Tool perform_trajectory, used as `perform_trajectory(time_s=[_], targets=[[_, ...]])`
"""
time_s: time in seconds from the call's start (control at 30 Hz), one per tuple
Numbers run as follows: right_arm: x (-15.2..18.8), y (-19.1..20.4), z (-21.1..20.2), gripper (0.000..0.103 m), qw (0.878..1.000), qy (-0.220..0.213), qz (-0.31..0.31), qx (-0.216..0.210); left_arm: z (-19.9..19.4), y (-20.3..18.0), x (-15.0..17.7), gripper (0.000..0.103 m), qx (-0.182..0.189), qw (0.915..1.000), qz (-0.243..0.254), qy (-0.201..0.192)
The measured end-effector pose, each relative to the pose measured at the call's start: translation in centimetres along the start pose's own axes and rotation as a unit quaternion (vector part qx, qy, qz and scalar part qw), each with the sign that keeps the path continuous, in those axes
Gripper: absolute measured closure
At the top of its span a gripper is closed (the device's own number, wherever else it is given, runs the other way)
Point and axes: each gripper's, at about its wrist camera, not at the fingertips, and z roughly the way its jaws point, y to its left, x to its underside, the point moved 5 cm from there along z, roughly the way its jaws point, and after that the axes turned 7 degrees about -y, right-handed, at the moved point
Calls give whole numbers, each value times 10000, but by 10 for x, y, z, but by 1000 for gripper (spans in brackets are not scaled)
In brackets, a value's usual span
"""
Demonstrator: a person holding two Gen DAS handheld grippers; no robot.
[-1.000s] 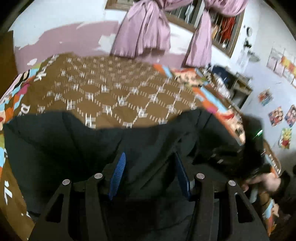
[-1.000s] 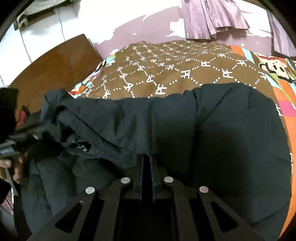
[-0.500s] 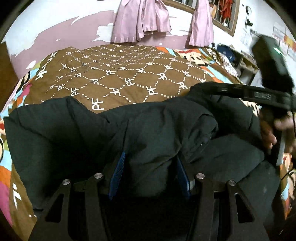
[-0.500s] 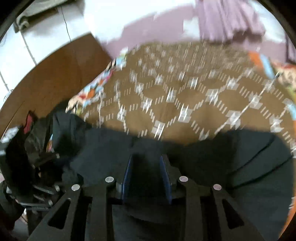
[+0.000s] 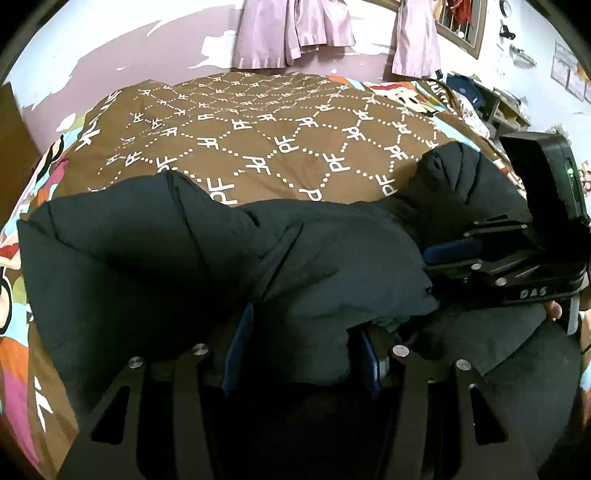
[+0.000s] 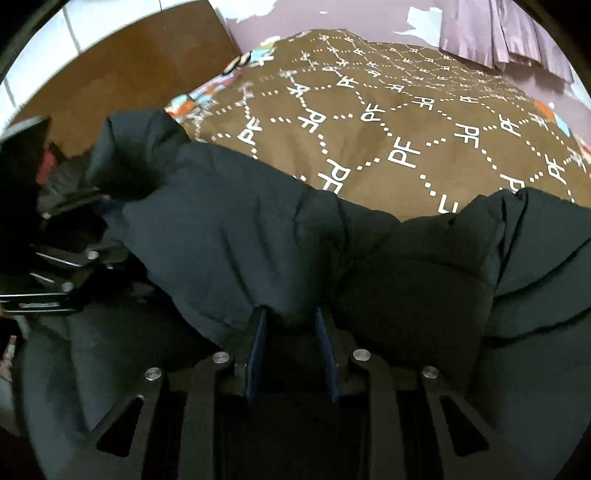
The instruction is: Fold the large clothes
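**Left wrist view: dark puffer jacket between both sets of fingers, on the bed**

Left wrist view. Left gripper [image 5: 301,349] has its jaws parted wide, blue pads on either side of a thick bunched fold of the dark puffer jacket [image 5: 155,266]. Fabric fills the gap; whether the pads press it firmly cannot be told. The jacket lies across the near part of the brown quilt [image 5: 258,122], which is printed with white "PF" letters in a dotted diamond grid. Right gripper [image 5: 458,251] enters from the right edge, one blue pad showing, its fingers against a raised ridge of the jacket. Pink curtains [image 5: 295,33] hang on the far wall.

Right wrist view. Right gripper [image 6: 291,345] has its jaws partly open, narrower than the left, with a fold of the jacket [image 6: 236,229] sitting between the blue pads. Firmness of grip: cannot tell. Left gripper [image 6: 70,240] is visible at the left edge, blurred, touching the jacket's far end. A brown wooden panel [image 6: 122,70] stands beyond the bed's corner. Quilt [image 6: 406,110] is bare beyond the jacket's upper edge.
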Motion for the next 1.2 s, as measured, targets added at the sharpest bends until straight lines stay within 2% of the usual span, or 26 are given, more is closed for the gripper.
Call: perform_trajectory(time_s=[0.13,0.33,0.47,0.53,0.57,0.63,0.67,0.7,0.73,0.8,0.9,0.97,1.0,1.07,1.2], targets=[[1,-1,-6,78,9999,-171,10,-20,7,0,2,55,-78,9999,74,-2],[10,-3,-24,77,9985,-539,96,-97,-24,-2,12,53,257,9988,-109,-399],[8,-1,-25,77,9978,-654,124,-59,-68,-11,14,53,577,9921,-217,-1095],[8,0,-27,77,9976,-676,138,-28,-86,-16,6,52,708,9855,-318,-1512],[9,0,-29,77,9975,-691,150,-15,-87,-19,-2,52,732,9845,-381,-1550],[13,0,-34,76,9970,-740,212,-17,-74,-21,-14,52,572,9884,-457,-1328],[14,0,-37,76,9968,-759,266,-29,-64,-20,-18,52,347,9923,-459,-1093],[15,-2,-42,76,9962,-784,365,-33,-45,-17,-20,52,-44,9968,-440,-664],[16,-5,-47,76,9954,-831,467,-4,-32,-13,-19,52,-292,9979,-435,-376],[15,-12,-58,76,9929,-949,712,43,-10,-5,-12,51,-431,9977,-525,40],[8,-24,-77,67,9861,-1247,1094,-25,-5,1,-10,50,-319,9976,-613,35],[0,-32,-83,67,9843,-1339,1110,317,0,3,-9,50,-339,9980,-528,50],[-1,-37,-79,68,9851,-1237,1030,609,1,4,-9,50,-350,9981,-513,51],[4,-41,-65,71,9874,-923,987,827,4,4,-9,50,-374,9980,-502,52],[8,-38,-40,71,9882,-729,772,1103,6,8,1,50,-390,9981,-484,52]])
